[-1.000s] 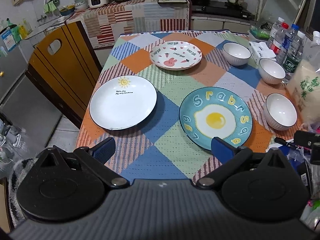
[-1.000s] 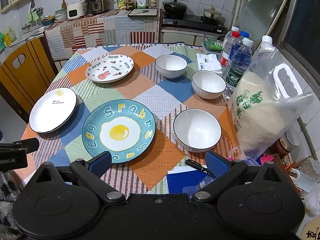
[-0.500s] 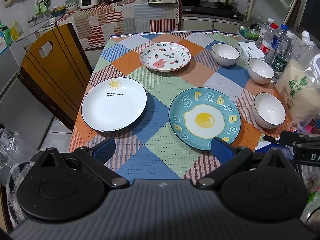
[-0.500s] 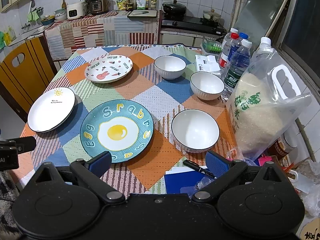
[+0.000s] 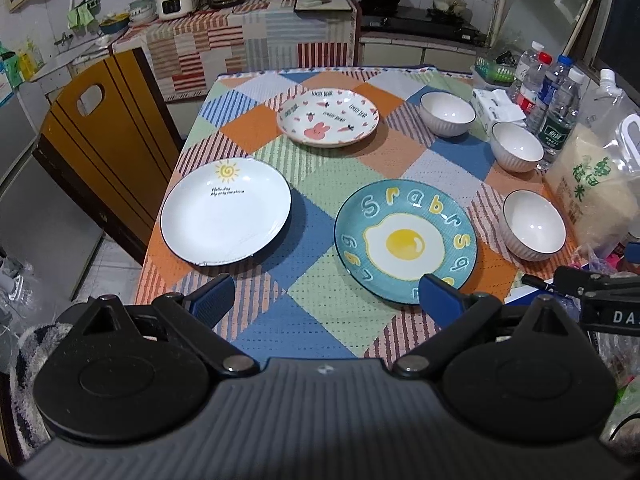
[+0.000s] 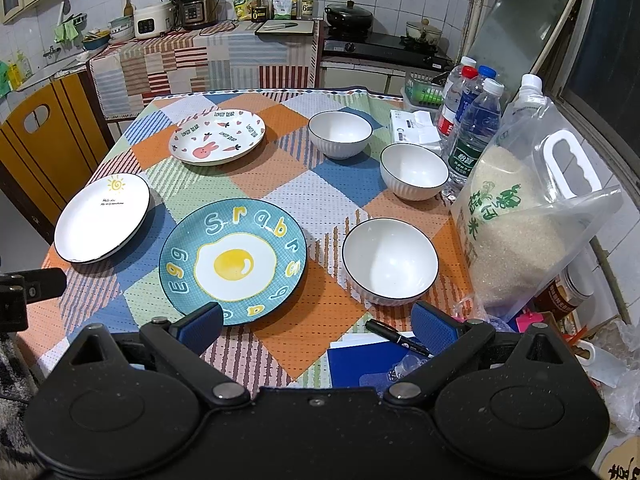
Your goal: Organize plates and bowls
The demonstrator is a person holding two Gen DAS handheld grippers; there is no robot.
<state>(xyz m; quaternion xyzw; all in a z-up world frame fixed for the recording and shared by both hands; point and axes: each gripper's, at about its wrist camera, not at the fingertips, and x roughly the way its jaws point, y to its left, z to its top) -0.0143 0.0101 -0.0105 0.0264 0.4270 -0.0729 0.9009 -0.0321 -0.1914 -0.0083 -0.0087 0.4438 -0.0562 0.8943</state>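
Left wrist view: I see both tools, left tool (image 5: 326,300) and right tool (image 6: 318,326), wide apart, gripping nothing; egg plate (image 5: 405,241) lies at the checkered worktop's (image 5: 320,184) near edge.

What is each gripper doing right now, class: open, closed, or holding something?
Left gripper: open, jaws wide apart, holding nothing.
Right gripper: open, jaws wide apart, holding nothing.

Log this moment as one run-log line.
left gripper: open, empty | right gripper: open, empty | three plates, three bowls: separate on table | stacking: not begun
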